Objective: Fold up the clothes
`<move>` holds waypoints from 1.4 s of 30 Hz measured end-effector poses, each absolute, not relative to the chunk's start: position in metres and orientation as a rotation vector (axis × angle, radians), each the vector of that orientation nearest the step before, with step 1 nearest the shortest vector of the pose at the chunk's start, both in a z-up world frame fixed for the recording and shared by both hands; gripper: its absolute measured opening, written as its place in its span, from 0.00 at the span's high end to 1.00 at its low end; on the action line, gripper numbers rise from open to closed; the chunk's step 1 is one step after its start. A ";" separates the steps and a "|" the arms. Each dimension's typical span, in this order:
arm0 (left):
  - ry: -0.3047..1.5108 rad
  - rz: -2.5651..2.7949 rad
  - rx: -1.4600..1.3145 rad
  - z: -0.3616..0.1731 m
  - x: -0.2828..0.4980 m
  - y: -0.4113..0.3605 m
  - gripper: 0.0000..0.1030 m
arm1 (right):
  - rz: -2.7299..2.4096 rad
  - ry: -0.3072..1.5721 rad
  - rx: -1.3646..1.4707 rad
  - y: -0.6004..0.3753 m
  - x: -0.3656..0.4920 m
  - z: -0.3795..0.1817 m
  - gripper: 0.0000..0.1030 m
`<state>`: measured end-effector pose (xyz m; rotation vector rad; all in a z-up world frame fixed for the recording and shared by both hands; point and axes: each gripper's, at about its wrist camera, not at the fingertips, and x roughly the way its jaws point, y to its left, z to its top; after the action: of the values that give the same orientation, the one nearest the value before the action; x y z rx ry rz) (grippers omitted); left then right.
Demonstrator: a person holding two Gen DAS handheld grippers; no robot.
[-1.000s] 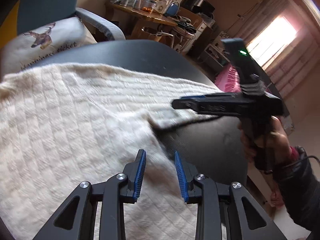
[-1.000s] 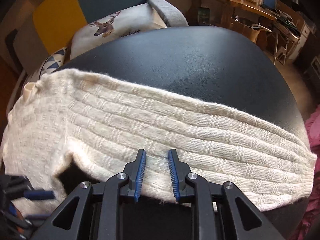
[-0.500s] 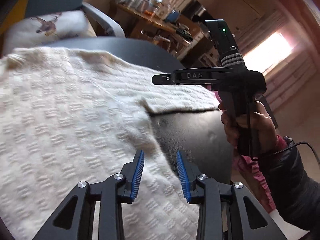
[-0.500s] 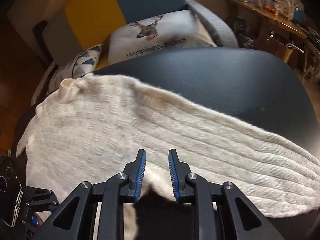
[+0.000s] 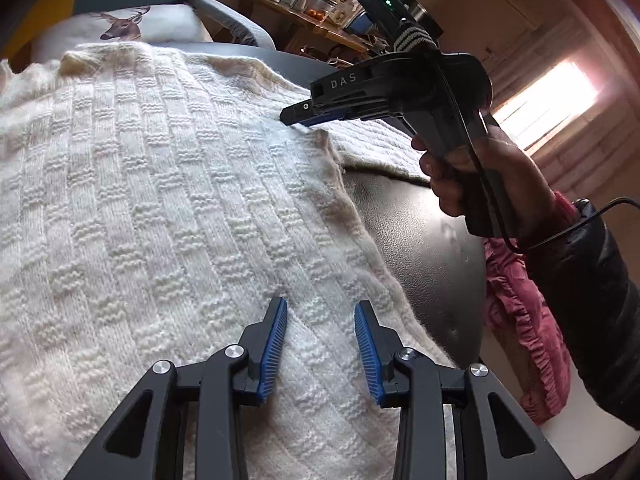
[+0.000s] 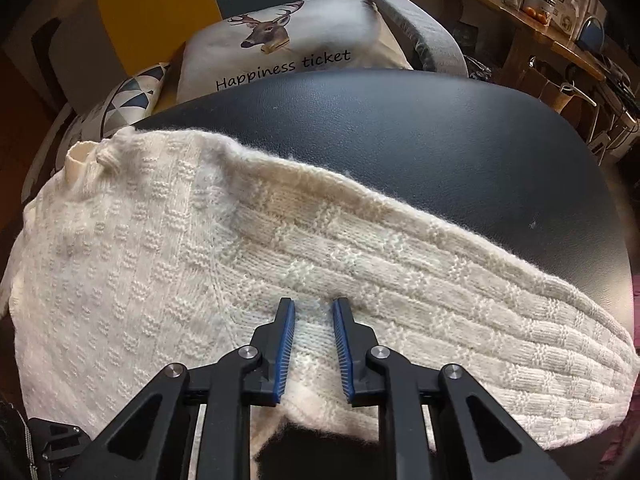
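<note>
One cream sweater (image 6: 168,264) on one black table (image 6: 400,128). Two grippers (image 5: 320,344) (image 6: 314,344). Two cushions (image 6: 296,52) (image 6: 132,96) behind.

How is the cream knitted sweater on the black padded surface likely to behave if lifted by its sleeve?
Probably floppy: the cream knitted sweater drapes flat and its edge curls. Its thick, chunky knit suggests some weight, so the sleeve would likely stretch and sag. The fuzzy yarn should grip rather than slip on the black padded surface.
</note>
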<state>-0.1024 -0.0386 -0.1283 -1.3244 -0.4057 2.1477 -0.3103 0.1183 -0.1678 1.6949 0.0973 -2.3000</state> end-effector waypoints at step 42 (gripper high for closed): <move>-0.551 2.641 -1.421 -0.108 -0.072 -0.190 0.51 | -2.663 -0.302 1.817 0.276 -0.295 -0.161 0.81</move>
<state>-0.0724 -0.1905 -0.1075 -1.4215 -0.5511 2.6407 -0.2955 0.2765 -0.1607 1.8173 -0.3022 -2.6634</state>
